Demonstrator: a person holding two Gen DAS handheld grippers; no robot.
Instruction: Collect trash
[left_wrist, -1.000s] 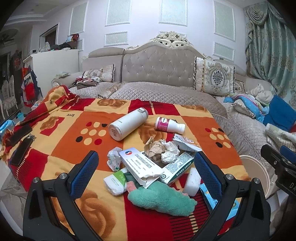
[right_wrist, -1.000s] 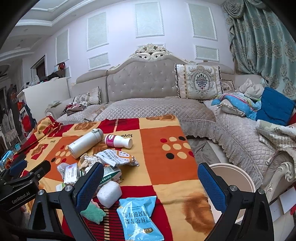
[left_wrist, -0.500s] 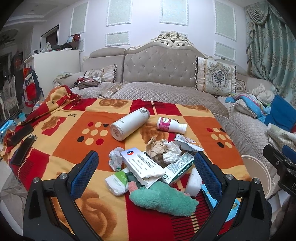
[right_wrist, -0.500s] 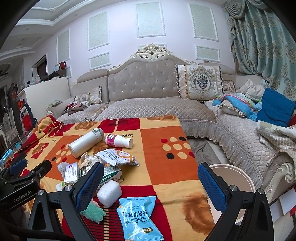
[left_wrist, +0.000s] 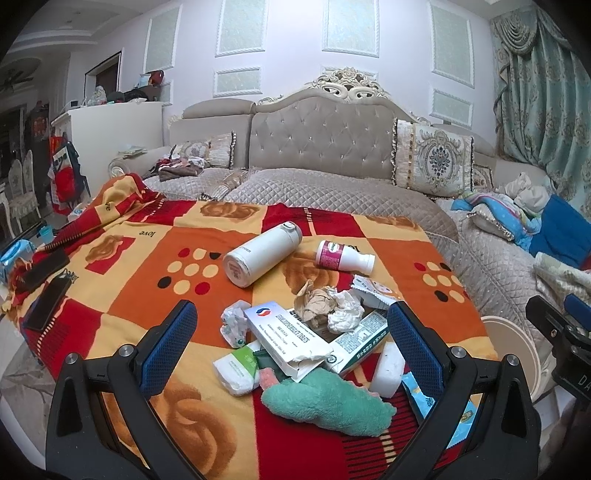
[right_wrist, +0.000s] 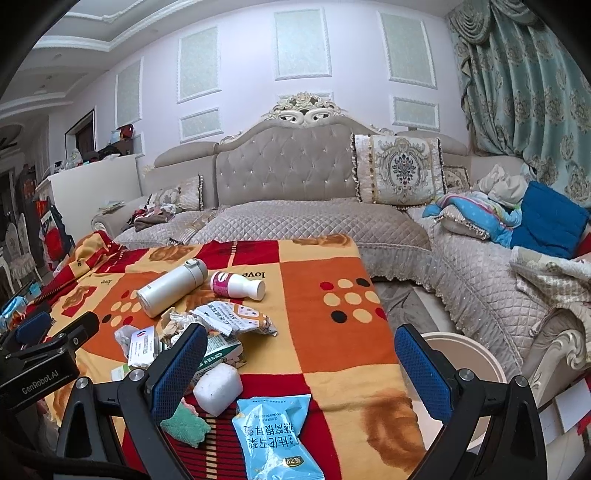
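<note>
**Left wrist view: both grippers spread above a littered blanket**

Left gripper hangs with its jaws wide apart and nothing between them, over a heap of trash on the patterned blanket: a torn white box, crumpled paper and a green cloth. A white flask lies beyond the heap. Right gripper is likewise spread and empty above a blue snack packet, with a white foam block beside its left finger. A pale bin stands just off the blanket's right edge.

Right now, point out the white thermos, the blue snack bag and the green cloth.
white thermos (left_wrist: 264, 254), left wrist view, middle of its body.
blue snack bag (right_wrist: 275, 435), right wrist view, centre of its printed front.
green cloth (left_wrist: 327, 404), left wrist view, middle of its fuzzy surface.
</note>
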